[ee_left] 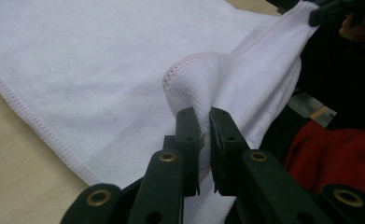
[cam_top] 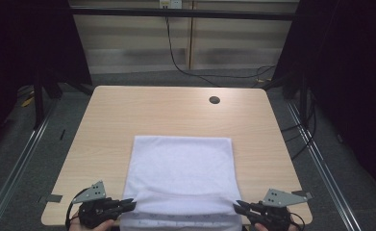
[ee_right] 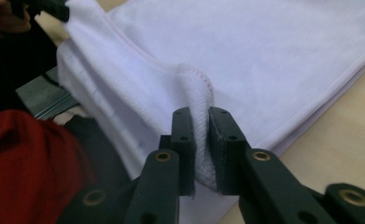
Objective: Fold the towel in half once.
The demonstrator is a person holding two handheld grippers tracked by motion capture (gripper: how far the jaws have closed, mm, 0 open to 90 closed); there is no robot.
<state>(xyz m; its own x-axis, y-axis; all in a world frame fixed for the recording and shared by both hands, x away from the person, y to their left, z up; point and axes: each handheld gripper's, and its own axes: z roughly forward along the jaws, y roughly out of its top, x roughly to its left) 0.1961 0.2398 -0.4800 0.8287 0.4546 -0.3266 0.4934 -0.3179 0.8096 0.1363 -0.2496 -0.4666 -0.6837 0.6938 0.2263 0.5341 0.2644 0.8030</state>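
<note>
A white towel (cam_top: 181, 168) lies folded on the wooden table (cam_top: 128, 110), and its near edge hangs over the table's front. My left gripper (cam_top: 132, 204) is at the towel's near left corner, shut on a pinched fold of the hemmed cloth (ee_left: 189, 79). My right gripper (cam_top: 237, 206) is at the near right corner, shut on the stitched edge (ee_right: 201, 88) in the same way. In the left gripper view the jaws (ee_left: 204, 114) hold the corner raised off the layer beneath. The right gripper view shows its jaws (ee_right: 202, 114) with cloth bunched between the pads.
A round cable hole (cam_top: 214, 100) sits at the table's far right. Black frame posts and cables stand behind the table. A person's red garment (ee_left: 329, 154) is close under the table's front edge. Bare wood lies around the towel.
</note>
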